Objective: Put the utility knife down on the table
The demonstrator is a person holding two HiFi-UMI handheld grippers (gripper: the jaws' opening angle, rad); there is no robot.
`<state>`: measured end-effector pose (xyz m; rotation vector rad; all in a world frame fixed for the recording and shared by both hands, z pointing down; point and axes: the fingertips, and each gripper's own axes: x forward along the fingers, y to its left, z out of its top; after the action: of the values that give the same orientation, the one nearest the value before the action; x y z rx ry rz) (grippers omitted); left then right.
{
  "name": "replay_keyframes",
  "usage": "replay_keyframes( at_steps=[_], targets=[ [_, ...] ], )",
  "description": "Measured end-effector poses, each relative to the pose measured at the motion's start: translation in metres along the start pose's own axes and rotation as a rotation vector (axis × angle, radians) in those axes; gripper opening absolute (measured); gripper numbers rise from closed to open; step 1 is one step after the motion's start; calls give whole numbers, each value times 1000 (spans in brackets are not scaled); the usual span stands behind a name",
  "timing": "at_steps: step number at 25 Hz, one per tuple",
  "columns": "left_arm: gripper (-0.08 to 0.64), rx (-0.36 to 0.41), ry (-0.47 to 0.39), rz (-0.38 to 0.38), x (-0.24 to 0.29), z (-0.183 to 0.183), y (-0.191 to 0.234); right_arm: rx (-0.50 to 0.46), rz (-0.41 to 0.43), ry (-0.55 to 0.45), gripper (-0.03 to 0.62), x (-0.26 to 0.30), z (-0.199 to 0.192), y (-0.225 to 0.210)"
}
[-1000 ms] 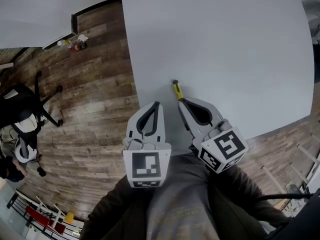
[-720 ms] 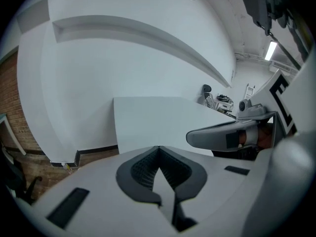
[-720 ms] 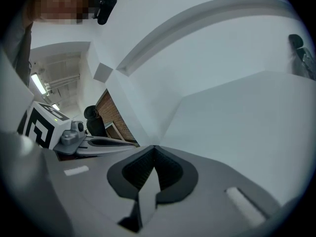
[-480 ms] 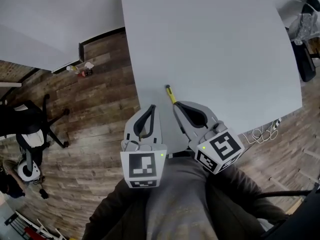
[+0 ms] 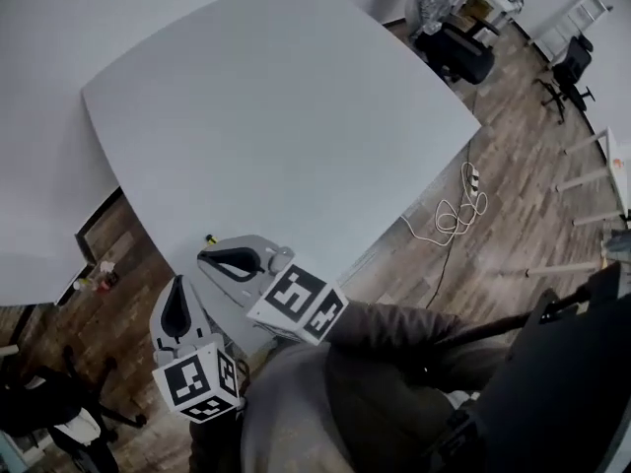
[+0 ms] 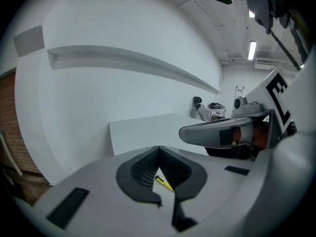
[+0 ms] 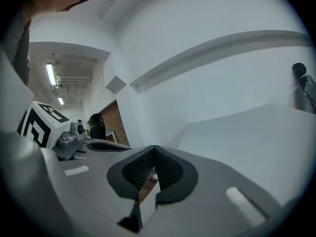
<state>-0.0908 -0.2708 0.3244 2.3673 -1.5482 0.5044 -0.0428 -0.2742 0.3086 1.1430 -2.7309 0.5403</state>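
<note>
The utility knife (image 5: 209, 238), yellow with a dark tip, lies on the white table (image 5: 296, 116) close to its near left edge. My right gripper (image 5: 202, 257) hovers just behind the knife with its jaws together and nothing between them. The right gripper view shows only floor through the slit of the right gripper (image 7: 154, 149). My left gripper (image 5: 178, 286) is lower left, off the table edge and over the floor, also shut and empty. In the left gripper view the knife (image 6: 164, 182) shows through the slit below the left gripper's (image 6: 158, 149) tips, and the right gripper (image 6: 185, 131) reaches in from the right.
A white cable and power strip (image 5: 455, 205) lie on the wood floor right of the table. Chairs (image 5: 458, 52) stand at the far right corner. Small items (image 5: 94, 279) sit on the floor by the wall, and an office chair (image 5: 39, 412) is at the lower left.
The head view has swung round, so the table now fills the upper picture and both grippers sit lower left. The knife now shows a small gap from the right gripper's tips.
</note>
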Motion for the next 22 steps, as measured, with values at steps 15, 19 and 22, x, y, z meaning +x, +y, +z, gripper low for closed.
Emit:
replay_keyframes(
  at_steps=[15,19,22],
  targets=[
    [2,24,-47,-23,-16,21,-45,-49,2,-21,0,-47,20,5],
    [2,23,-45,-20,-16,23,-48,-45,7,-22,2,-49,23,3],
    [2,23,-51,-21,-18,22,-48,-49,8,-24,2,-49,22,5]
  ],
)
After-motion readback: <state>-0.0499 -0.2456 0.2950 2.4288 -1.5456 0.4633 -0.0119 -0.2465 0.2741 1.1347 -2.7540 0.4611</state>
